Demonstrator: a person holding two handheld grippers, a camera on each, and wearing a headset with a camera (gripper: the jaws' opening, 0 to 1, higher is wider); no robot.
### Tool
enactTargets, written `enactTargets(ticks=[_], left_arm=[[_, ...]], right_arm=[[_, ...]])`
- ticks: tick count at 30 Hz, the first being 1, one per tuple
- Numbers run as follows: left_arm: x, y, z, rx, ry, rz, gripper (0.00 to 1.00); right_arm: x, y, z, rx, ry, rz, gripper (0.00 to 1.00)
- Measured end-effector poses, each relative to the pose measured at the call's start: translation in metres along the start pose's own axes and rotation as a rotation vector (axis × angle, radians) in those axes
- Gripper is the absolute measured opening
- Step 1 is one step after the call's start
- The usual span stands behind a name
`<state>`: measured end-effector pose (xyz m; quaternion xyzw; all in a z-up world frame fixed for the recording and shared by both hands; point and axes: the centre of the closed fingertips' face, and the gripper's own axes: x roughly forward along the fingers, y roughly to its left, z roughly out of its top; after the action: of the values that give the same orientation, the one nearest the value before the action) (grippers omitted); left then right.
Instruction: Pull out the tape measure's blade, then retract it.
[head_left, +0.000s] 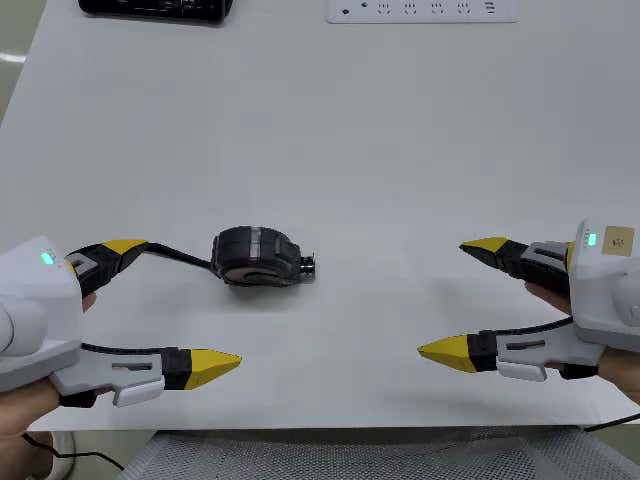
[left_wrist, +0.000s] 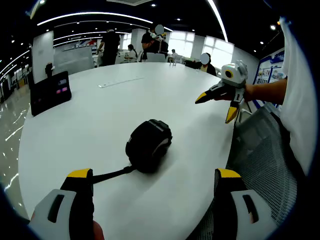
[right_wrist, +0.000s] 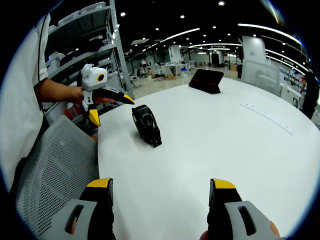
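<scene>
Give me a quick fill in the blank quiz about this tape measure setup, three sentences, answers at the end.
1. The tape measure lies on a white ____.
2. The left tool and the right tool both have their jaws ____, holding nothing.
3. The tape measure lies nearer the ____ tool.
Missing words: table; open; left.

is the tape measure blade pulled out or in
Retracted: the black tape measure lies on the white table with just its end hook at the case mouth, no blade strip extending.
</scene>
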<state>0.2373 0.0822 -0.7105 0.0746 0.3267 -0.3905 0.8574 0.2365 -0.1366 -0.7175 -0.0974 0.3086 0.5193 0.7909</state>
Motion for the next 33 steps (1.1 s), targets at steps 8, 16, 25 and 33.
enactTargets(ticks=[8,16,25,33], left_arm=[[-0.0006,0.0010,-0.0007,-0.002,-0.001,0.004,0.99],[-0.0012,0.0042,-0.0009,-0.010,-0.004,0.015,0.99],[0.0003,0.0043,-0.0011,-0.005,0.001,0.013,0.99],[-0.0004,0.0053,-0.0003,-0.004,-0.002,0.016,0.98]], right_arm=[[0.0003,0.0002,0.0004,-0.009,0.003,-0.003,0.77],[0.0015,-0.0012,-0.0009,-0.004,0.006,-0.006,0.78],[0.0010,-0.0034,-0.0024,-0.005,0.007,-0.007,0.76],[0.0002,-0.0040,-0.0027,-0.009,0.009,-0.009,0.76]])
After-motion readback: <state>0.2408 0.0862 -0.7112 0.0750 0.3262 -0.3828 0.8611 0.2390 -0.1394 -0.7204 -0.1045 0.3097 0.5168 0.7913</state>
